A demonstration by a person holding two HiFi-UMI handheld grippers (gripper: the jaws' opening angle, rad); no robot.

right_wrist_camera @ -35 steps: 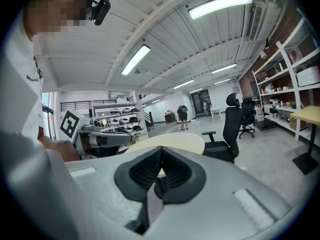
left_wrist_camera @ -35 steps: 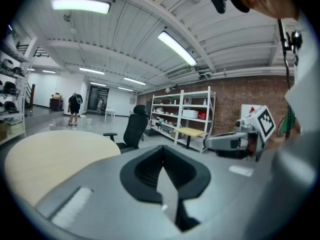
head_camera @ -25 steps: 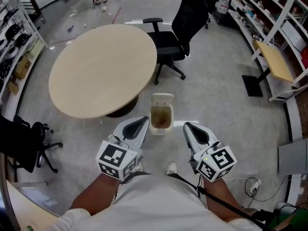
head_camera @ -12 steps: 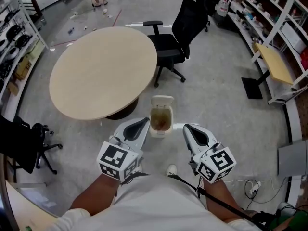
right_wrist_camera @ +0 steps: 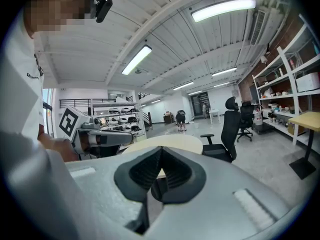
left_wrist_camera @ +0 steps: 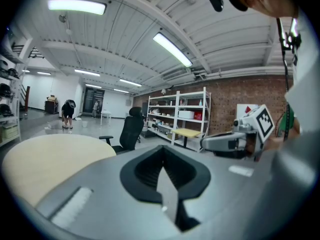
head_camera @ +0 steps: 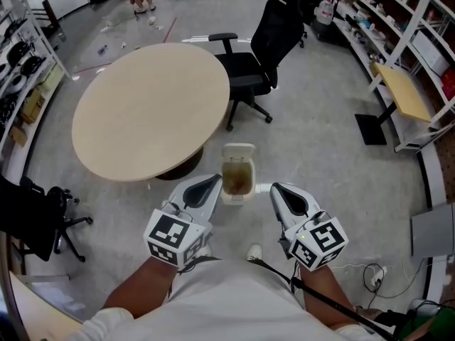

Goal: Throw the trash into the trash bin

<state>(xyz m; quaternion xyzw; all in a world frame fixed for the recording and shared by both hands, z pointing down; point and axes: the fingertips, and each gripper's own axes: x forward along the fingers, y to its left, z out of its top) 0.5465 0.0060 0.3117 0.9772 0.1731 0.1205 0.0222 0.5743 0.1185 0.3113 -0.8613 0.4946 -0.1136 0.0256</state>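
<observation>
White trash bin [head_camera: 237,195], lid [head_camera: 239,150] up, on the floor [head_camera: 320,155] between left claw [head_camera: 204,185] and right claw [head_camera: 282,190]; both pressed together, empty, perhaps because brownish trash [head_camera: 238,177] already inside.

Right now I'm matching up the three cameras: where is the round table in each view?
Head view: round table upper left, filling much of it.
Left gripper view: table low at the left edge.
Right gripper view: table small, at centre.
Shared landmark: black office chair, right of the table everywhere.
</observation>
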